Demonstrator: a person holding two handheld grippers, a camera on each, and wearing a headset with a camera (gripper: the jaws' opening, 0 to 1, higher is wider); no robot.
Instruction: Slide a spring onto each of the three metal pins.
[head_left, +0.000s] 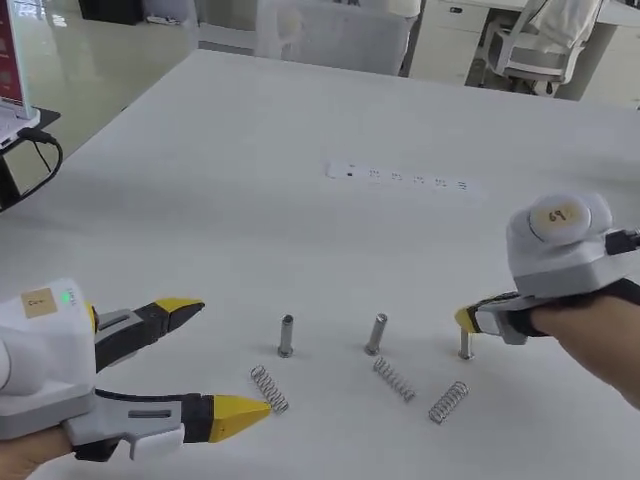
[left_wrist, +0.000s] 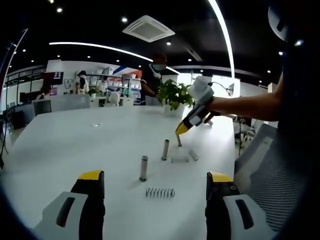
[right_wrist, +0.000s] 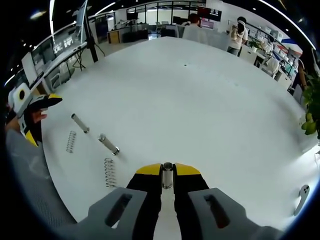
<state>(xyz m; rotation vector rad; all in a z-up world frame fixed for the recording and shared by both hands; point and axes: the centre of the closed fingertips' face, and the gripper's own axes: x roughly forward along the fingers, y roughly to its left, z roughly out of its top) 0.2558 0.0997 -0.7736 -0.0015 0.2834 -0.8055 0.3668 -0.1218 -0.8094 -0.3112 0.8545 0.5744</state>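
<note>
Step one: right claw (head_left: 468, 321) clamps the pin (right_wrist: 167, 176) right of the middle pin (head_left: 376, 333); left claw (head_left: 228, 357), jaws apart, should next close on the spring (head_left: 269, 388) lying left of that pin.

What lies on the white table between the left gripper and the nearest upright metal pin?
A small coiled metal spring lies flat there, as the left gripper view shows.

On table (head_left: 200, 200), upright in a row: left pin (head_left: 286, 335), middle pin (head_left: 376, 333), right pin (head_left: 466, 343), the last clamped between jaws of right gripper (head_left: 463, 319). In front, lying flat: left spring (head_left: 269, 388), middle spring (head_left: 394, 379), right spring (head_left: 448, 401). Behind, well apart: power strip (head_left: 400, 178). Left of left spring: left gripper (head_left: 230, 357), jaws apart.
</note>
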